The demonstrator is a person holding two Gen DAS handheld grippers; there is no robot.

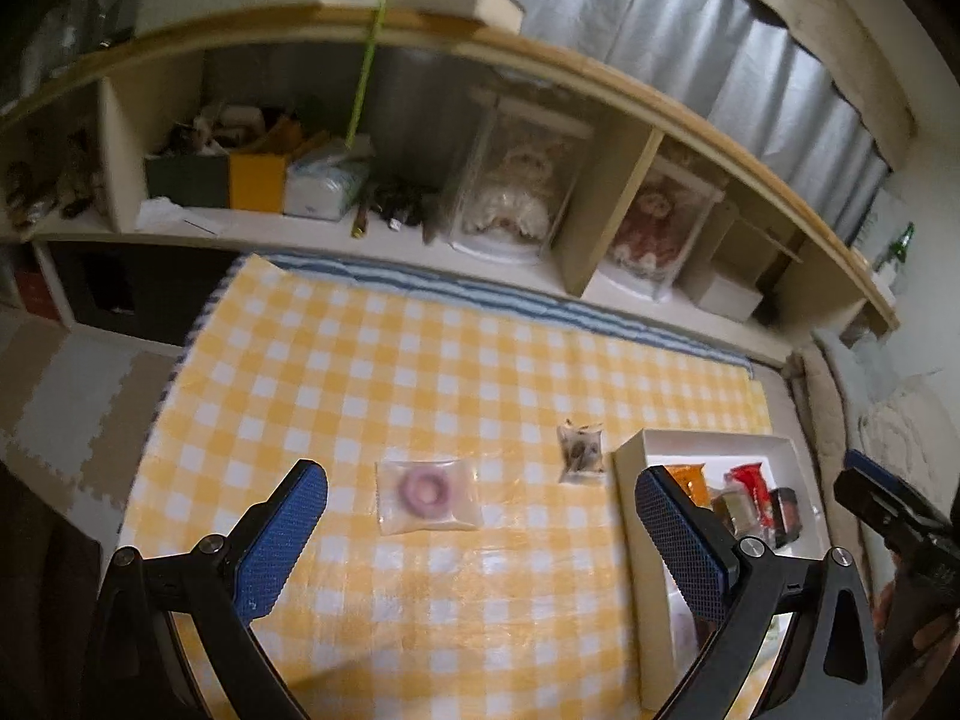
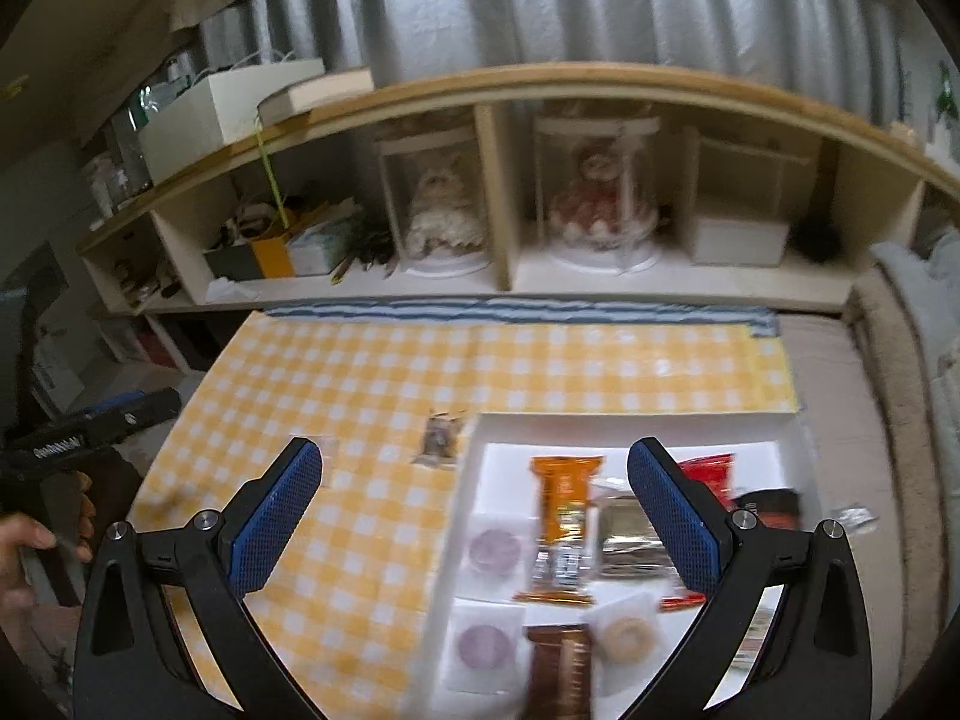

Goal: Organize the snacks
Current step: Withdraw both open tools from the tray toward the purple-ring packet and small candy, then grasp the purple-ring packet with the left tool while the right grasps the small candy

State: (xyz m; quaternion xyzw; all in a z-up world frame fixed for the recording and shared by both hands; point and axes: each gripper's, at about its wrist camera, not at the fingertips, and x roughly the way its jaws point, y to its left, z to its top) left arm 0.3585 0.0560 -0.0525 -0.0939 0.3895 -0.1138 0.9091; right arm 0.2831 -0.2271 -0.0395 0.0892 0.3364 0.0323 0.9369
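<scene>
A clear packet with a pink ring snack (image 1: 426, 495) lies on the yellow checked cloth (image 1: 372, 360), just ahead of my open left gripper (image 1: 480, 516), which holds nothing. A small packet of dark snacks (image 1: 579, 451) (image 2: 440, 439) lies beside the white box (image 1: 630, 468) (image 2: 474, 480). The box holds several wrapped snacks: an orange bar (image 2: 564, 498), round purple sweets (image 2: 493, 549), a red packet (image 2: 711, 471), a pale ring snack (image 2: 627, 639). My right gripper (image 2: 474, 516) hangs open and empty over the box's left part.
A low shelf unit (image 2: 498, 288) runs behind the cloth, with two cased dolls (image 2: 441, 204) (image 2: 600, 198), boxes and clutter. A bed edge (image 2: 900, 420) lies to the right. A person's hand (image 2: 36, 540) holds the other gripper at the left.
</scene>
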